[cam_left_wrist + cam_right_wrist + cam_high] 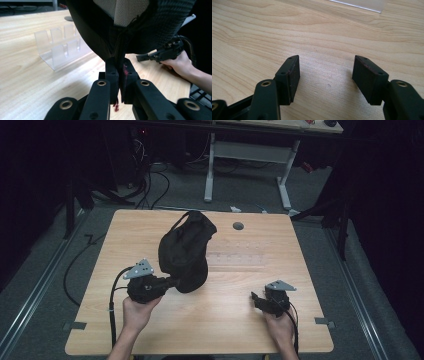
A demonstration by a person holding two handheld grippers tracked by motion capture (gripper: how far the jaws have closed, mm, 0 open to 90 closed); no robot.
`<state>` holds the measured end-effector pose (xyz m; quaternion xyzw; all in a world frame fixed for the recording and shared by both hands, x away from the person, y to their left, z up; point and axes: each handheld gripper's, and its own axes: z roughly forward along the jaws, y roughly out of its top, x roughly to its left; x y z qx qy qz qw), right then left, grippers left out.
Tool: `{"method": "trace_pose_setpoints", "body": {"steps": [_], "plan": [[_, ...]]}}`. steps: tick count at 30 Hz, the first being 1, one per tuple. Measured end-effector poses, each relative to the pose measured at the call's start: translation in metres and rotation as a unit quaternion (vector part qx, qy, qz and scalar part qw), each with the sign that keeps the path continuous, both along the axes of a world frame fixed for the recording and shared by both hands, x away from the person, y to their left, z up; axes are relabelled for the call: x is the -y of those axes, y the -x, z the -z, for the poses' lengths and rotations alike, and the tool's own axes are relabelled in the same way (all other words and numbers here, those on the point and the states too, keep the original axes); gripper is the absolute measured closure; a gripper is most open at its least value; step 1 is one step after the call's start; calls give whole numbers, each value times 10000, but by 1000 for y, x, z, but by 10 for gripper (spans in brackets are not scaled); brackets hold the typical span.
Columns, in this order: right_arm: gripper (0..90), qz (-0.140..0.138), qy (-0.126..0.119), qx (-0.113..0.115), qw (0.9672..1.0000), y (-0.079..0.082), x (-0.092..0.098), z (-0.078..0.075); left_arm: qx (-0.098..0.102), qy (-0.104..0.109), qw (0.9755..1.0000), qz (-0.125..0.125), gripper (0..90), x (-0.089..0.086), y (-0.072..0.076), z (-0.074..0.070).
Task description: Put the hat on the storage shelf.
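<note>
Your left gripper (119, 75) has its jaws pinched on a fold of the soft, floppy black bag (185, 252), which likely sags above them, while your right gripper (325, 75) gapes wide, holding nothing.

Your bag (185, 252) is black, with a pale grey mesh panel showing in the left gripper view. Both grippers, left (120, 75) and right (325, 75), are black; yours on the left has red smudges on its pads. The desk (240, 320) is light wood grain. The rack (60, 46) is clear plastic.
</note>
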<state>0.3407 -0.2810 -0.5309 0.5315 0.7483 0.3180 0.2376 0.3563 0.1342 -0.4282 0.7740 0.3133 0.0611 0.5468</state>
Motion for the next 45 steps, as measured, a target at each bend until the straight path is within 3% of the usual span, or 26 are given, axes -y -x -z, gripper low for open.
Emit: {"method": "trace_pose_setpoints", "body": {"steps": [12,23,45], "plan": [[387,-3,-4,2,10000,0,0,0,215,-18,9993,-296,865,-1,-14,-14],[383,-3,-6,-5,10000,0,0,0,427,-193,9967,-660,865,-2,-31,-24],[378,-11,-3,-8,10000,0,0,0,473,-481,9935,-918,864,18,-61,-25]]}}
